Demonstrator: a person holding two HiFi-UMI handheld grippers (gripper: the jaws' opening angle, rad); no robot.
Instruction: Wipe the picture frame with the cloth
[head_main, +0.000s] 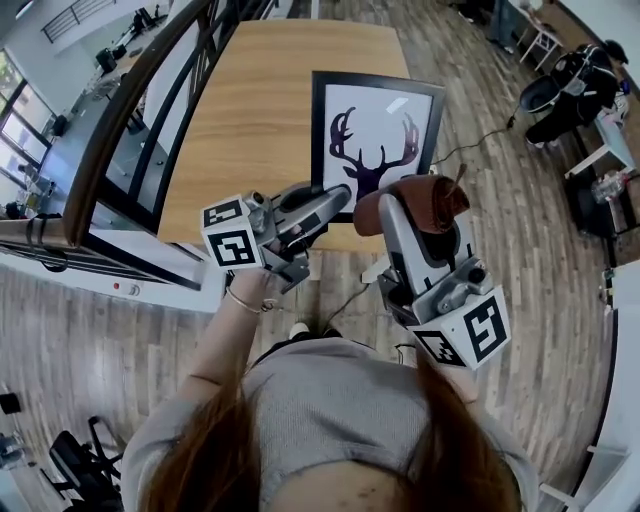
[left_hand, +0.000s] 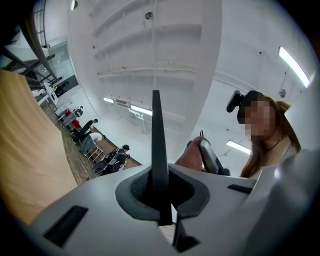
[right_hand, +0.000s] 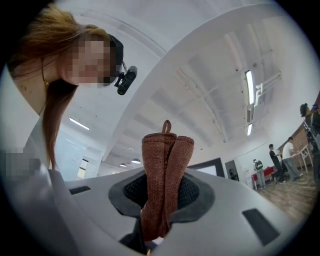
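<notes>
1. My left tool (left_hand: 156, 117) is closed. In the left gripper view its jaws meet in one thin dark blade with nothing between them.
2. My right tool (head_main: 412, 222) is clamped on the cloth (right_hand: 162, 175). This is a rust-brown knitted piece, folded double, and it stands up out of the jaws with a small loop at its top.
3. In the right gripper view the free end of the cloth shows against the ceiling and touches nothing.
4. The picture frame (head_main: 375, 140) lies flat on the wooden worktop (head_main: 260, 110), toward its near right part. It has a black border and a white sheet with a dark antlered deer head.
5. From the head view both tools are held side by side in front of me, the left one beside the right, over the near edge of the worktop. They hide the bottom edge of the frame.
6. In that view the cloth overlaps the frame's lower right corner, though the cloth sits above it rather than on it.
7. The left gripper view also catches the right tool with the cloth just beside it, and the worktop along the left.
</notes>
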